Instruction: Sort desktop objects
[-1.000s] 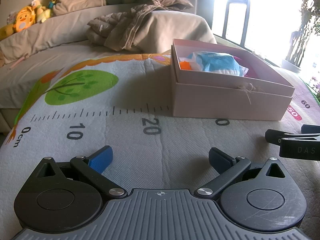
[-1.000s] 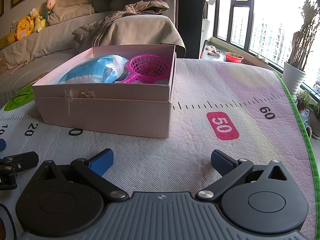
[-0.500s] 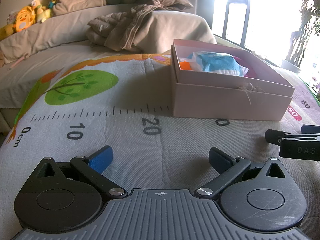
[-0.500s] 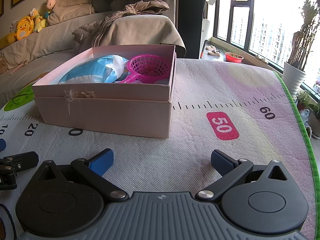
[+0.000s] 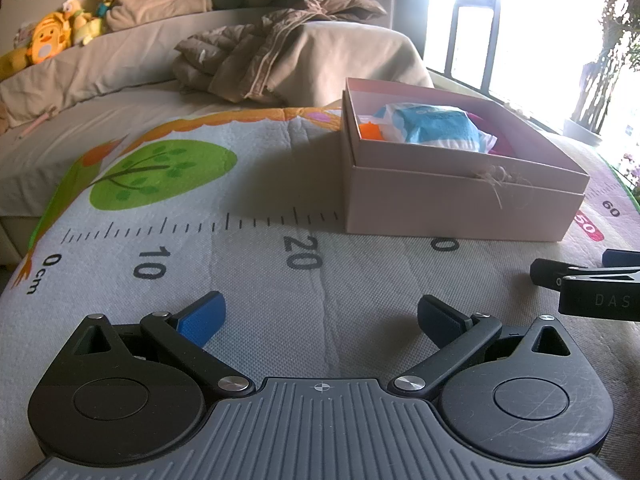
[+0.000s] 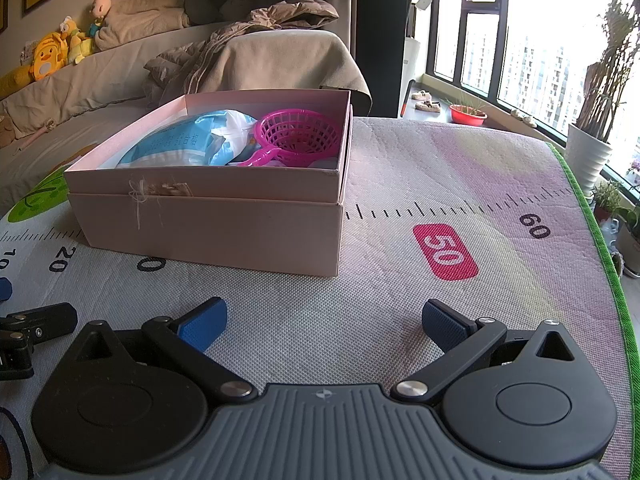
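A pink cardboard box [image 5: 460,204] [image 6: 208,224] stands on the printed ruler mat. Inside it lie a blue and white packet [image 5: 436,124] [image 6: 180,144], a pink plastic basket with a handle [image 6: 298,138] and a small orange object [image 5: 370,131]. My left gripper [image 5: 320,316] is open and empty, low over the mat in front of the box, to its left. My right gripper [image 6: 324,318] is open and empty, low over the mat in front of the box's right corner. The right gripper shows at the right edge of the left wrist view [image 5: 588,284].
The mat [image 6: 440,184] has a green border at its right edge [image 6: 600,240]. A sofa with a crumpled jacket [image 5: 276,52] and soft toys [image 5: 48,40] stands behind. Potted plants [image 6: 588,156] stand by the window at the right.
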The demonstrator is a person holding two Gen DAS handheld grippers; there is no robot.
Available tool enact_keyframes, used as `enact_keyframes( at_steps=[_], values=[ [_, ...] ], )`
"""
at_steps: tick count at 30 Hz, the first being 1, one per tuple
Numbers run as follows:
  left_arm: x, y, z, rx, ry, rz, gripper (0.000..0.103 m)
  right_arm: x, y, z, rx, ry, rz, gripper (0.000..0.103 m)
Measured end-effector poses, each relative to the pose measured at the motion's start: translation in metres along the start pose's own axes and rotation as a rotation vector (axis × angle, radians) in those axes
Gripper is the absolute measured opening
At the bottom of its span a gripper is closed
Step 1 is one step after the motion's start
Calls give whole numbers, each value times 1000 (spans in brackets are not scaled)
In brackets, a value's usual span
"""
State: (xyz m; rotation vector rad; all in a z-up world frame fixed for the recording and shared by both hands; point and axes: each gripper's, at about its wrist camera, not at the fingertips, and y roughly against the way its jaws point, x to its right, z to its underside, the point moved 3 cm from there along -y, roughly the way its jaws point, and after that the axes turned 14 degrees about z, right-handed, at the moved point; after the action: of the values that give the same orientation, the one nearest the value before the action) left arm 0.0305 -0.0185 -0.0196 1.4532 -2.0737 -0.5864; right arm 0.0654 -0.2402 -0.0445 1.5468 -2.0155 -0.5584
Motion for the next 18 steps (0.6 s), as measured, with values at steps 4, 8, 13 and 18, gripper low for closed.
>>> enact_keyframes(
  at_steps=[4, 8, 13, 18],
  values=[
    [2, -1, 0, -14, -18, -7, 103, 1, 0, 0, 0, 0, 0, 103],
    [2, -2, 0, -21, -21, -3, 103, -1, 0, 0, 0, 0, 0, 103],
    [3, -2, -1, -22, -21, -3, 103, -1, 0, 0, 0, 0, 0, 103],
    [3, -2, -1, -20, -20, -3, 103, -1, 1, 0, 0, 0, 0, 103]
  ],
)
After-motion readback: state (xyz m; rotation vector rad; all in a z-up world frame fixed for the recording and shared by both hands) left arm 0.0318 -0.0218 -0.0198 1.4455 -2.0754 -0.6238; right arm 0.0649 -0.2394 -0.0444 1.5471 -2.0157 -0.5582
